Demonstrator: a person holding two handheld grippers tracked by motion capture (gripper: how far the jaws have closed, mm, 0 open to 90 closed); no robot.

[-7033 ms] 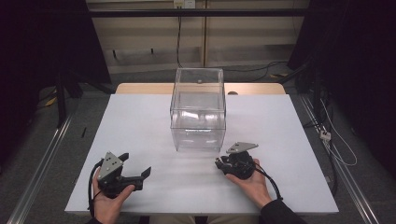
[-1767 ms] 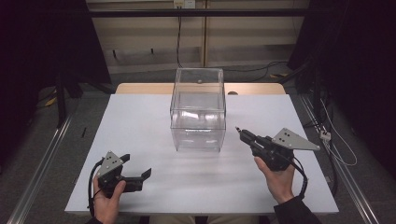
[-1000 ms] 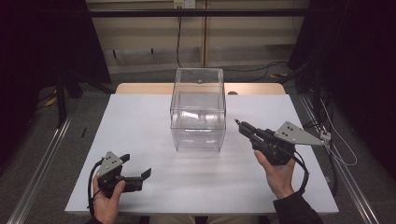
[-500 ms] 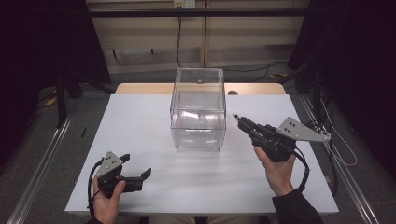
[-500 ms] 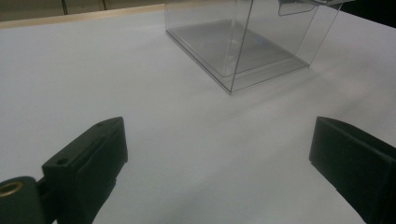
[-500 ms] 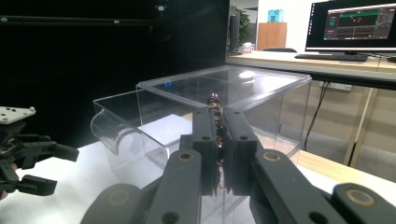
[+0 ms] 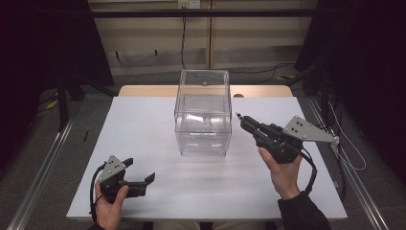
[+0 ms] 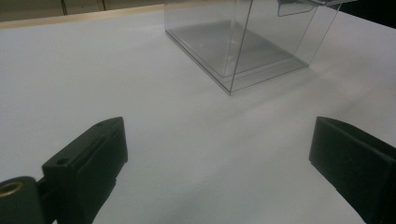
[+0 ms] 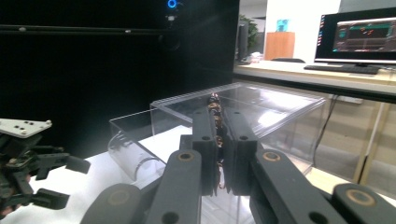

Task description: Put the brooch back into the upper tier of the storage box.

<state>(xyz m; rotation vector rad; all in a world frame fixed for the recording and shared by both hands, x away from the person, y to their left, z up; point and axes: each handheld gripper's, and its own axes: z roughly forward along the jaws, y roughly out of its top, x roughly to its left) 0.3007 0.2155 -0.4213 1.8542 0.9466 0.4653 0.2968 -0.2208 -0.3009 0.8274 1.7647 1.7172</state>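
right jaws: pressed together on a small beaded thing (image 9: pixel 215 112), tips up by the box's top edge
right gripper (image 7: pixel 239 117): just right of the clear box (image 7: pixel 203 113)
left gripper (image 7: pixel 141 175): jaws apart, on the table (image 7: pixel 143 120), far from the box
nearer hand: right

Light falls from above onto the white surface (image 7: pixel 143 143), which is bright while the room around it lies dark. The clear box (image 7: pixel 203 112) shows glare streaks and casts a faint shadow. In the right gripper view the near black parts are blurred, and a far monitor (image 9: pixel 357 35) glows.
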